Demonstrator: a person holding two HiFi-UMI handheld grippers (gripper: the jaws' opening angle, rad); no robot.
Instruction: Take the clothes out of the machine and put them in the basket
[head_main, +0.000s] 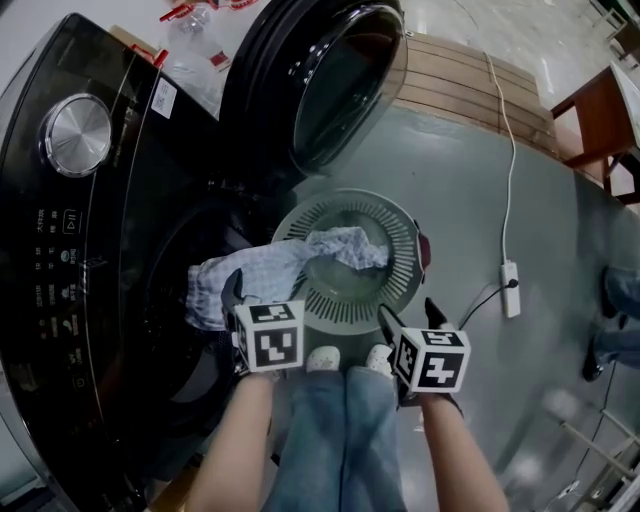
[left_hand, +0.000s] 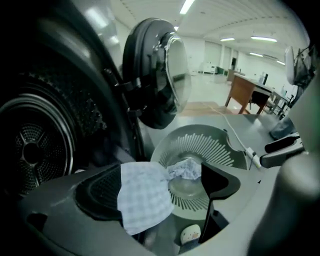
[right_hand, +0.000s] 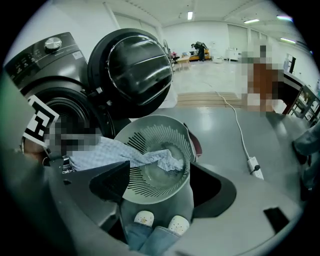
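Note:
A light checked cloth (head_main: 262, 272) stretches from the washing machine's (head_main: 90, 250) dark opening into the round slotted basket (head_main: 400, 225) on the floor. One end lies crumpled in the basket's bottom. My left gripper (head_main: 250, 300) hangs over the cloth at the machine's mouth with its jaws wide apart. In the left gripper view the cloth (left_hand: 145, 192) lies draped over the left jaw, unpinched. My right gripper (head_main: 412, 318) hovers open near the basket's near rim, holding nothing. In the right gripper view the basket (right_hand: 150, 125) shows between its jaws.
The machine's round door (head_main: 320, 80) stands open behind the basket. A white power strip (head_main: 511, 288) and its cable lie on the floor to the right. A wooden desk (head_main: 600, 120) stands at far right. My shoes (head_main: 322, 358) touch the basket's near side.

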